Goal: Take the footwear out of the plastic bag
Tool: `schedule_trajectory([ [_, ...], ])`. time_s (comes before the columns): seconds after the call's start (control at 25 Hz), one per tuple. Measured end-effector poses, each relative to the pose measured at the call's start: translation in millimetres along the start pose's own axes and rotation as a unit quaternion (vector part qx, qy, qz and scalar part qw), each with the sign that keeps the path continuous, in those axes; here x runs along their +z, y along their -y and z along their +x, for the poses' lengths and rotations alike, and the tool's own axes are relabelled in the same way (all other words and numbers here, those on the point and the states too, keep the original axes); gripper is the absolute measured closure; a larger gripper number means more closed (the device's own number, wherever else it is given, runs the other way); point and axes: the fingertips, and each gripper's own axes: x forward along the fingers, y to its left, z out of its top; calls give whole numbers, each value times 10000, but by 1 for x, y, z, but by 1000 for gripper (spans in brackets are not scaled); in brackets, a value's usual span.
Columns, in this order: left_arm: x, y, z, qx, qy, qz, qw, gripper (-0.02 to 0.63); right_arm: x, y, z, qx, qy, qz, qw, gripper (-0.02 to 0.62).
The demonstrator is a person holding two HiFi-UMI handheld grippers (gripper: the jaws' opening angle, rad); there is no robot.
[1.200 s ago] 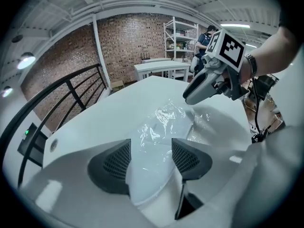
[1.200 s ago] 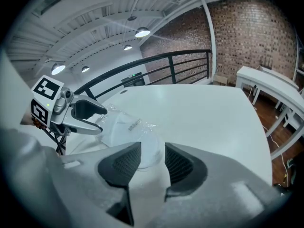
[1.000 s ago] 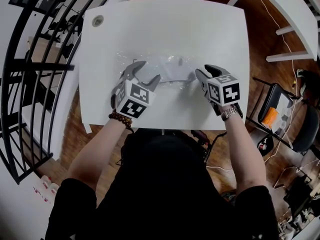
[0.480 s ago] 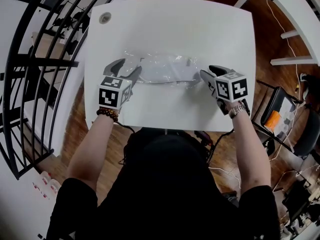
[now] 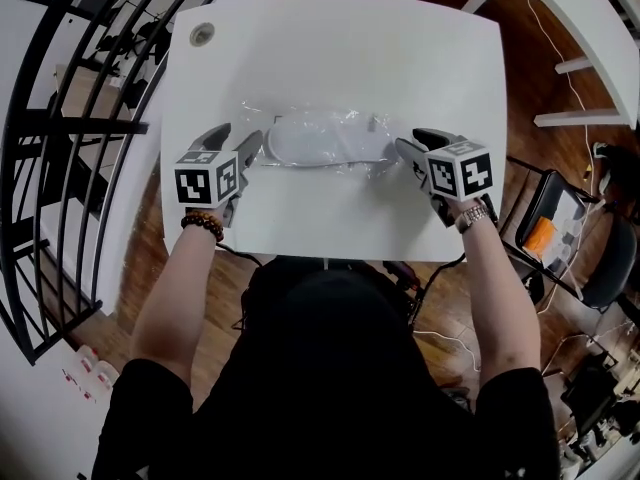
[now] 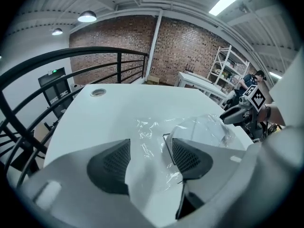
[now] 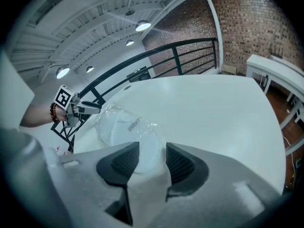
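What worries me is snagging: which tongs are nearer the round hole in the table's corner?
Left. The left tongs are at the plastic bag end nearest the hole; the right tongs are at its far end.

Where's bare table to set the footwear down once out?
Widest: bare table beyond the plastic bag up to the far edge, apart from the grommet in the far left corner. Narrower strip between bag and near edge. Crowded: the middle band, filled by the bag.
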Motion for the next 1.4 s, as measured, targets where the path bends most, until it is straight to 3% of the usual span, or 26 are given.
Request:
schedule_trajectory([
  [0.56, -16, 2, 19, -467, -359, -475, 9971, 355, -13, 8, 8, 393, -239, 802, 9957, 413],
  [0.96, -17, 7, 22, -599, -378, -508, 9962, 416, -15, 8, 6, 358, -293, 609, 9971, 448],
  [1.4, -16, 11, 20, -650, -331, -453, 9963, 559, -5, 3, -5, 365, -53, 287, 9989, 494],
])
